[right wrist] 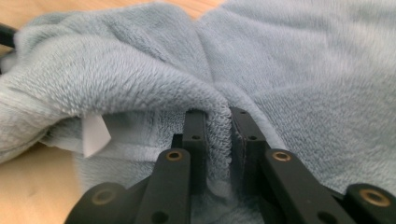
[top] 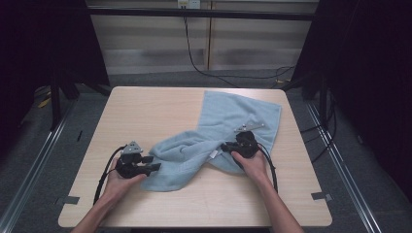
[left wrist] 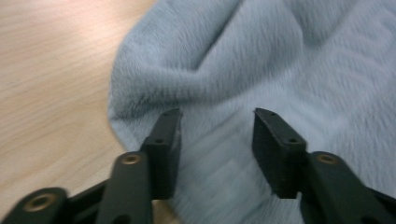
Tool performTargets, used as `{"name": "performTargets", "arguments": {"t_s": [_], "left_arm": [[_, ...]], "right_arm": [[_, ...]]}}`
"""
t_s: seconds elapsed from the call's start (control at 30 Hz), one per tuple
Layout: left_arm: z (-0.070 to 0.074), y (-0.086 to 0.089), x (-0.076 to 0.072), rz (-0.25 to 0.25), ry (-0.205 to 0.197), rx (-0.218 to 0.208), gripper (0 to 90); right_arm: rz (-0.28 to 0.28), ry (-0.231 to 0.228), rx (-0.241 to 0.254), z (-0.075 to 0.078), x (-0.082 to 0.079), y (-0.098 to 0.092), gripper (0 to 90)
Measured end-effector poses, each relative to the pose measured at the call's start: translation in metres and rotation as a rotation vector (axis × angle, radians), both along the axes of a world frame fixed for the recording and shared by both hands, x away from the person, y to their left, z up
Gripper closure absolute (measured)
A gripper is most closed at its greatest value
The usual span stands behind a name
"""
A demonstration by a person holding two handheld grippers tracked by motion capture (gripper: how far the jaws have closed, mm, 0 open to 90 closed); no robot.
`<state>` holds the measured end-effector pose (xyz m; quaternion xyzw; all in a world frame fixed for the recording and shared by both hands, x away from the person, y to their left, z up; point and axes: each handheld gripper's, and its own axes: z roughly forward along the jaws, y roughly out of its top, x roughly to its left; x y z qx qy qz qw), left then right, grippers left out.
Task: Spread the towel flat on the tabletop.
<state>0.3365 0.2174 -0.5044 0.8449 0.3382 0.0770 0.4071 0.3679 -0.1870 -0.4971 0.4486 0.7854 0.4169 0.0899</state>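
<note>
Blue towel [right wrist: 219,126] within right claw [right wrist: 218,122]

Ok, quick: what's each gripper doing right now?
Left gripper: open, jaws apart over the towel, not pinching it.
Right gripper: shut on a fold of the towel.

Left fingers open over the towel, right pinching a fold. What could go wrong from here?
1. The left gripper has its fingers apart over the fluffy light-blue towel, gripping nothing; if the right gripper pulls, that end will likely drag and bunch further.
2. The right fingers pinch only a thin ridge of pile, so it may slip out.
3. The white care label sits beside that pinch and could snag.
</note>
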Motion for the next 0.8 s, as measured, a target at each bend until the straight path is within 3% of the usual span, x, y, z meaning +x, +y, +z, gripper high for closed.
{"name": "performTargets", "arguments": {"t_s": [0.07, 0.13, 0.2, 0.33, 0.4, 0.47, 0.53, 0.63, 0.73, 0.8], "left_arm": [[-0.001, 0.0, 0.0, -0.005, 0.004, -0.014, 47.4], [-0.001, -0.003, -0.002, -0.001, -0.022, 0.011, 47.9], [0.0, -0.005, -0.005, 0.001, -0.067, 0.065, 59.5], [0.0, -0.007, -0.006, -0.014, -0.076, 0.071, 79.8], [0.001, -0.007, -0.006, -0.014, -0.055, 0.064, 85.4], [0.0, -0.006, -0.004, -0.002, -0.022, 0.024, 86.2], [-0.002, -0.003, -0.002, 0.0, 0.007, -0.01, 86.6], [-0.002, -0.002, -0.001, 0.004, 0.015, -0.015, 86.7], [-0.002, -0.002, -0.001, 0.008, 0.013, -0.016, 86.6], [-0.002, -0.002, -0.001, 0.007, 0.013, -0.018, 86.5]], "right_arm": [[-0.016, 0.007, 0.019, -0.001, 0.002, -0.003, 71.4], [-0.017, -0.004, 0.004, 0.005, -0.002, -0.003, 62.9], [-0.012, -0.025, -0.012, 0.013, -0.01, -0.003, 54.2], [-0.04, -0.078, -0.021, 0.032, -0.035, -0.007, 46.8], [-0.025, -0.115, -0.007, 0.04, -0.052, -0.009, 51.7], [0.007, -0.13, 0.01, 0.043, -0.065, -0.007, 56.8], [0.081, -0.104, 0.054, 0.041, -0.074, 0.001, 63.7], [0.163, -0.081, 0.019, 0.031, -0.074, 0.02, 64.5], [0.241, -0.042, 0.052, 0.017, -0.066, 0.04, 72.1], [0.292, -0.037, 0.023, 0.012, -0.065, 0.055, 72.5]]}}
